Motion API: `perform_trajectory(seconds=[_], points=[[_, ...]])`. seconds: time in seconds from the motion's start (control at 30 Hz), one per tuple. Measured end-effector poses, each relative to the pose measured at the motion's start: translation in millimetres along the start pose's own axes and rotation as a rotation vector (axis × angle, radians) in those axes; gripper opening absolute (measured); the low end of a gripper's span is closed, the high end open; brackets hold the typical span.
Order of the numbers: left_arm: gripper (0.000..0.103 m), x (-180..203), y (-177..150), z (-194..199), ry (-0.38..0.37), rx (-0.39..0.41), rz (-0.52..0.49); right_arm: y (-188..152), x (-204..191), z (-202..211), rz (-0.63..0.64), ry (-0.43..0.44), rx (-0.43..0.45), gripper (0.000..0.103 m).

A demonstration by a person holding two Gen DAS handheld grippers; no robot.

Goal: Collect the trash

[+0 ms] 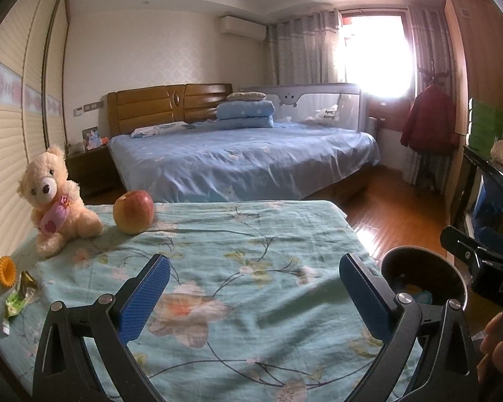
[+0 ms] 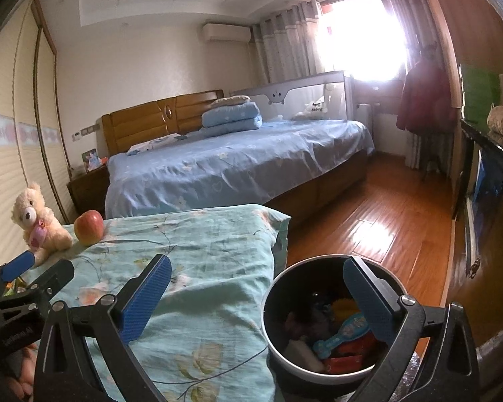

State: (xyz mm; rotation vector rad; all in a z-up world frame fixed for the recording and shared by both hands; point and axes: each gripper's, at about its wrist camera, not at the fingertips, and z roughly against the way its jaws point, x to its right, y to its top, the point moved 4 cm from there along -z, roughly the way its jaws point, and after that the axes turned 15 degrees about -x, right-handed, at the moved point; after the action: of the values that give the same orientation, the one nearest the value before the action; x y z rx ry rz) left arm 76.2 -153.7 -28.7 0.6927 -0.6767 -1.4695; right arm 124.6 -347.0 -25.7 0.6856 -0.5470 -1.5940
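A small table draped in a teal floral cloth (image 1: 238, 268) fills the foreground of a bedroom. Over it hovers the left gripper (image 1: 251, 298), its jaws spread wide with nothing between the textured blue pads. The right gripper (image 2: 256, 305) hangs over the table's right edge, jaws equally wide and empty; its right finger sits above the mouth of a round, dark trash bin (image 2: 332, 318) standing just beside the table. Inside the bin lie crumpled wrappers — red, yellow and a light blue piece. On the cloth's far left corner sits a cream plush teddy bear (image 1: 55, 201), with a smooth red-yellow apple (image 1: 133, 212) just beside it. Near the left edge lie a ribbed orange ring (image 1: 4, 269) and, closest, a crinkled green-and-silver wrapper (image 1: 18, 298).
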Motion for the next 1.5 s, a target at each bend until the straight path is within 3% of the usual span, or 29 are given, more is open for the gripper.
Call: perform_trajectory(seconds=[1.5], points=[[0.102,-4.3,1.3,-0.3,-0.011,-0.005,-0.009,-1.4,1.3,4.2,-0.006,0.019,-0.017,0.103]])
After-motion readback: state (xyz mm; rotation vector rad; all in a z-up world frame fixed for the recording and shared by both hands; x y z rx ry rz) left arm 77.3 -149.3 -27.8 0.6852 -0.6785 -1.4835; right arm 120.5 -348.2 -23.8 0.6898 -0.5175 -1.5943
